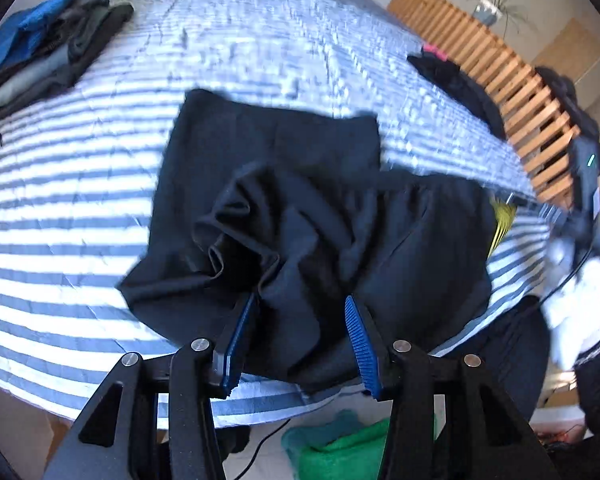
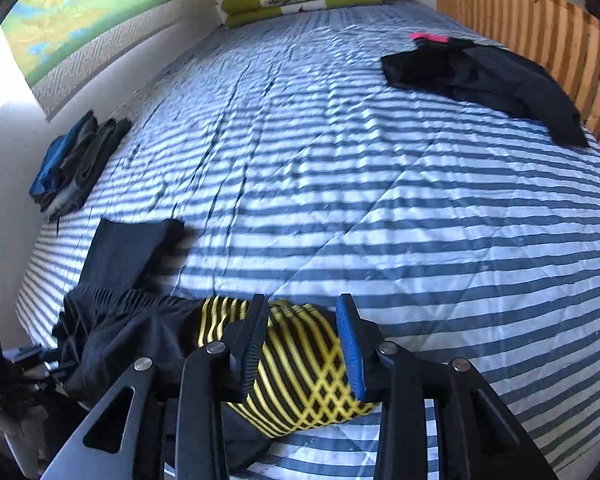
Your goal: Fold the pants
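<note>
Black pants (image 1: 280, 152) lie bunched on the blue-and-white striped bed (image 1: 60, 220), near its front edge. One flat part reaches away from me and a crumpled part (image 1: 340, 232) sits close by. My left gripper (image 1: 300, 298) is open, its blue pads on either side of the crumpled black cloth. In the right wrist view the pants' yellow-and-black patterned band (image 2: 300, 368) lies between the pads of my open right gripper (image 2: 301, 300). The black legs (image 2: 132, 248) trail off to the left. The view is blurred by motion.
A stack of folded dark and blue clothes (image 2: 76, 164) sits at the bed's far left. Another black garment with a pink band (image 2: 480, 76) lies at the right by a wooden slatted rail (image 2: 540, 28). Folded green blankets (image 2: 300, 0) are at the far end. Green cloth (image 1: 340, 436) lies on the floor.
</note>
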A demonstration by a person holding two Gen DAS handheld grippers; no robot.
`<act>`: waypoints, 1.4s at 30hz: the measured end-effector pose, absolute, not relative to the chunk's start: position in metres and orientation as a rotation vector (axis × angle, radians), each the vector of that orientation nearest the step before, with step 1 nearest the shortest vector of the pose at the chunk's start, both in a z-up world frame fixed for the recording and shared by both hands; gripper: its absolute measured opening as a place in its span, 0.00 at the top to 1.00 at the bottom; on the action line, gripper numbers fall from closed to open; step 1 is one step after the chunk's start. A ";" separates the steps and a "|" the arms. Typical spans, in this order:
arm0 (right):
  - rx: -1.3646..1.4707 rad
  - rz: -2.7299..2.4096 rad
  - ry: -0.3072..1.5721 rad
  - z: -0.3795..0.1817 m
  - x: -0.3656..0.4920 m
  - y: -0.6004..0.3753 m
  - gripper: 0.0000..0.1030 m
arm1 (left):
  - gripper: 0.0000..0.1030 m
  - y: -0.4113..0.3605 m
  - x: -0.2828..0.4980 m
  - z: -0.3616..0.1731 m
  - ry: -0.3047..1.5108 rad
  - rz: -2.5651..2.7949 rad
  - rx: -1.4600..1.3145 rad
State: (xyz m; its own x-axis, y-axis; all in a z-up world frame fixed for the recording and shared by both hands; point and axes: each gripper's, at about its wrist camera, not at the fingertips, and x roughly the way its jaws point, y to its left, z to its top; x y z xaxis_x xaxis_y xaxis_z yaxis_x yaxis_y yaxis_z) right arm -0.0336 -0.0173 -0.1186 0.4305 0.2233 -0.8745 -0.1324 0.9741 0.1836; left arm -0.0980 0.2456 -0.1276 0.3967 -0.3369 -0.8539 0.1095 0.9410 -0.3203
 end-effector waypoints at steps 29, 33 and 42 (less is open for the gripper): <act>0.149 0.228 1.243 -0.118 -0.028 -0.059 0.89 | 0.93 0.256 -0.039 -0.090 1.033 -0.191 -0.251; 0.139 0.143 1.110 -0.068 -0.021 -0.059 0.91 | 0.94 0.252 -0.038 -0.033 0.866 -0.226 -0.185; 0.042 -0.091 1.099 -0.070 -0.024 -0.044 0.91 | 0.94 0.234 -0.042 -0.054 0.773 -0.355 -0.145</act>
